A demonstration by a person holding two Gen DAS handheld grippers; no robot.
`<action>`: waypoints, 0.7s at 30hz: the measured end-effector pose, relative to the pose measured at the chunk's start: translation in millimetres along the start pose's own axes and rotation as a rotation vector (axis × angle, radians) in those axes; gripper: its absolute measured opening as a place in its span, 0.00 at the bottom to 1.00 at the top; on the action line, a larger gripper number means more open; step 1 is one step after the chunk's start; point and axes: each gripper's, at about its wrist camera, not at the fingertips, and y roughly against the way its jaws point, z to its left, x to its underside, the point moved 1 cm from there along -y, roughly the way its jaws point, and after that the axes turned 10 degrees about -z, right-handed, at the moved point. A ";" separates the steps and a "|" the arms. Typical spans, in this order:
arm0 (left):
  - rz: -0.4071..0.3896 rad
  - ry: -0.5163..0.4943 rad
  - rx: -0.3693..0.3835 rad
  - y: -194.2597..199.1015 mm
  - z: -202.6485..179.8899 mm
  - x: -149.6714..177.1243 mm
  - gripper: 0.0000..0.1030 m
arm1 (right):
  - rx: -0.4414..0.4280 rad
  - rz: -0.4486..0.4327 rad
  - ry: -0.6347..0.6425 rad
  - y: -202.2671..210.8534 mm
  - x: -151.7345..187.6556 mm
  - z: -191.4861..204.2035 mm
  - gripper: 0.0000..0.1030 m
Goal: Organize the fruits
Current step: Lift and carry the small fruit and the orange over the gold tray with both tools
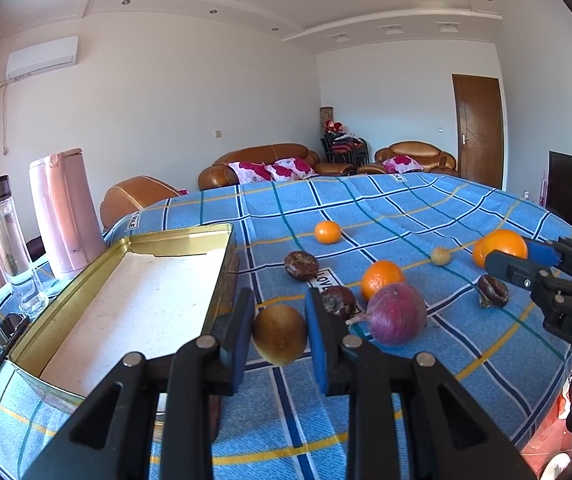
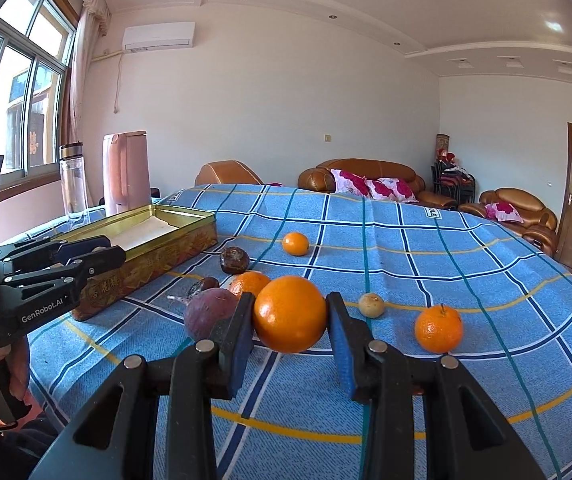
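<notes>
So both hands had fruit: left gripper (image 1: 280, 334) squeezed a brown fruit (image 1: 280, 334), right gripper (image 2: 290, 314) an orange (image 2: 290, 314). Next, prob. drop them in the tin (image 1: 190, 236).

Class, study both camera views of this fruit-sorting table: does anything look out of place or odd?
Yes. A purple onion lies among the oranges and brown fruits on the blue cloth, and it is no fruit. The gold tin is bare inside.

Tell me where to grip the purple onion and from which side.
Grip the purple onion across its round middle, from above. An orange and a dark fruit crowd its far side, and its stem points left, so only the bulb offers even sides.
</notes>
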 end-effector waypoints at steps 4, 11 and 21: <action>-0.011 0.002 -0.013 2.6 4.0 -2.7 0.27 | -0.024 -0.013 0.012 -1.8 -4.5 8.0 0.37; -0.033 0.018 -0.038 5.8 17.6 -9.5 0.27 | -0.069 -0.038 0.040 -6.0 -15.9 26.1 0.37; -0.032 0.045 -0.077 2.6 41.2 -12.6 0.27 | -0.137 -0.063 0.071 -17.6 -30.5 52.0 0.37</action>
